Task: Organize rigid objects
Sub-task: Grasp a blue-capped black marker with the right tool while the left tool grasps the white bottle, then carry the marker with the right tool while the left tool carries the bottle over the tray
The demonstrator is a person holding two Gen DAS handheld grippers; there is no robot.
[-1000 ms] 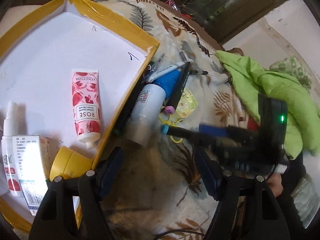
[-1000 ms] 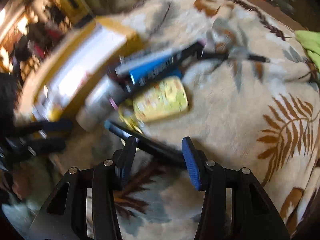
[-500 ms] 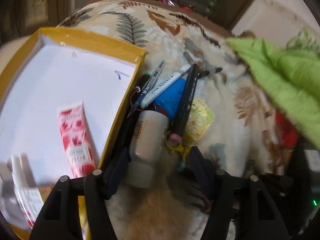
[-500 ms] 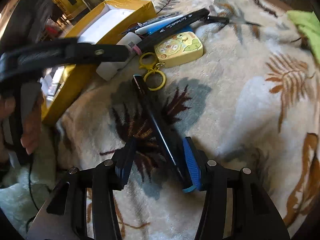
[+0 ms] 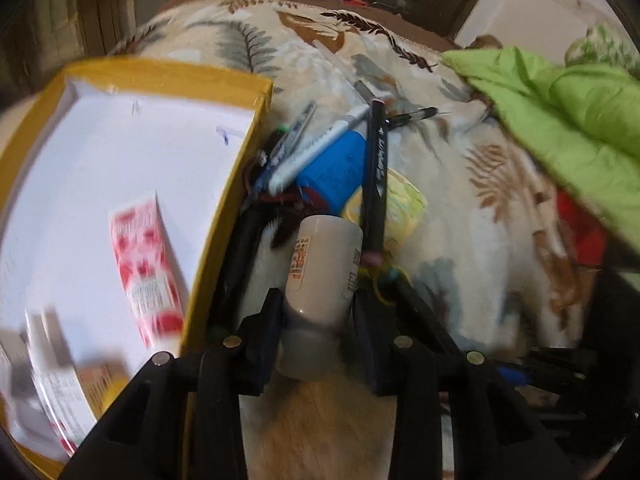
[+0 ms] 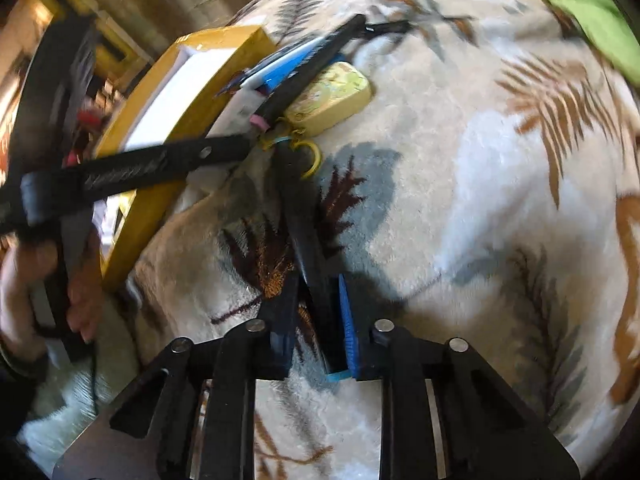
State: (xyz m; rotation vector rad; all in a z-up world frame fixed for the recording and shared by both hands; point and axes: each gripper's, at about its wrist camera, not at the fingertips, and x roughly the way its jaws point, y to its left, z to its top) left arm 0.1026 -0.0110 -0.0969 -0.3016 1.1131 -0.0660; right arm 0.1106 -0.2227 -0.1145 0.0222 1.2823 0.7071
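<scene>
So the yellow-rimmed tray [image 5: 224,216] sits at about 9 o'clock in the left wrist view, already holding the rose hand cream tube [image 5: 144,264], which looks like the drop spot for sorted stuff. Just off its right edge is the leftover pile of pens and a blue case [image 5: 336,168]. The left gripper [image 5: 318,320] is closing around the white bottle [image 5: 324,268] at 6 o'clock, pads right at its sides, probably because it's nearest the tray. Over on the right, the right gripper [image 6: 316,320] is closing on a black pen [image 6: 308,240] lying on the leaf-print blanket [image 6: 500,200], pinched at its near end so it lifts clear of the yellow key ring [image 6: 312,160].
</scene>
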